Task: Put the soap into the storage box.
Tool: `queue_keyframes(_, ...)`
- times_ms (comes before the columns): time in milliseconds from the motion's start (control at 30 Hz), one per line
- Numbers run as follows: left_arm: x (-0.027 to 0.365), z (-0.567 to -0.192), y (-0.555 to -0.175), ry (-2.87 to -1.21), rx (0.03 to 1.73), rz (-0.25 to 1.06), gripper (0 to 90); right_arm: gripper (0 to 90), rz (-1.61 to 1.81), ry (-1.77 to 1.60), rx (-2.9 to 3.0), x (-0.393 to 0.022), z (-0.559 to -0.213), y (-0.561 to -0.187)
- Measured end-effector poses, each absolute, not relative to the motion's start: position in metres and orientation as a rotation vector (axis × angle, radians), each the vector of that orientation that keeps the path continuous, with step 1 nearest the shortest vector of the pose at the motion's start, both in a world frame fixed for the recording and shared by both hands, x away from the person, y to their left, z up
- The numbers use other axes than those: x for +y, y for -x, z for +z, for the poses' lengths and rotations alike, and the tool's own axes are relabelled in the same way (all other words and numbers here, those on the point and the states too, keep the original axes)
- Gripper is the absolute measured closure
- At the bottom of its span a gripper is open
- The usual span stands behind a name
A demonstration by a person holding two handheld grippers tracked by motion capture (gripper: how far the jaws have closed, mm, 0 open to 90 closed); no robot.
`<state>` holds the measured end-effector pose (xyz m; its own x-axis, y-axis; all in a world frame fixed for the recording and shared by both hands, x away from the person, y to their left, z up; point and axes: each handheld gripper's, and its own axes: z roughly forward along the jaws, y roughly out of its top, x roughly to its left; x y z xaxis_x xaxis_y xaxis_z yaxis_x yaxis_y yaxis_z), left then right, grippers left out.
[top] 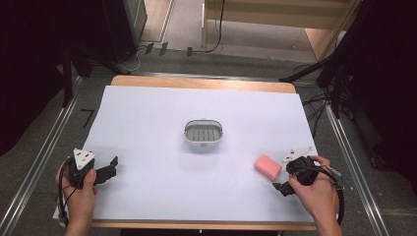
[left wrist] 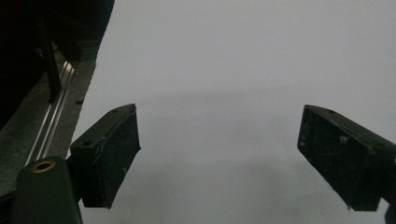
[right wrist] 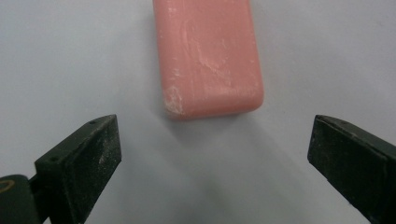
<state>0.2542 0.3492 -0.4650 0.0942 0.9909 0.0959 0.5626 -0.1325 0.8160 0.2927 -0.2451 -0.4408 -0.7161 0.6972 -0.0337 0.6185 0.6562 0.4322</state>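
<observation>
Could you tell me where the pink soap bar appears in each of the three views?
High view: pink soap bar lower right, just left of the right gripper.
Left gripper view: not in this picture.
Right gripper view: soap bar top centre, beyond the open jaws.
Shared landmark: the white table sheet.

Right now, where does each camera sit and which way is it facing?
High view: above the person's side, looking forward and down on the white-covered table; both hands with grippers show.
Left gripper view: rides the left gripper, facing bare white table; open black jaws show.
Right gripper view: rides the right gripper, facing the pink rectangular soap bar; open jaws show.
Shared: soap bar, high and right views.
</observation>
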Motion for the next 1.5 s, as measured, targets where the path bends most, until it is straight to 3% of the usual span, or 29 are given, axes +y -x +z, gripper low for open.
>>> queue_keyframes(533,0.35,-0.465,-0.254,-1.765,1.53,0.899,13.8,4.4,0.465,-0.983,2.763,-0.216,-0.438,-0.309)
queue_keyframes(1167,0.35,-0.465,-0.254,-1.764,1.528,0.898,13.7,14.9,0.413,-0.974,2.809,-0.203,-0.441,-0.329)
queue_keyframes(1500,0.35,-0.465,-0.254,-1.76,1.532,0.897,13.7,25.9,0.399,-1.011,2.809,-0.198,-0.443,-0.337)
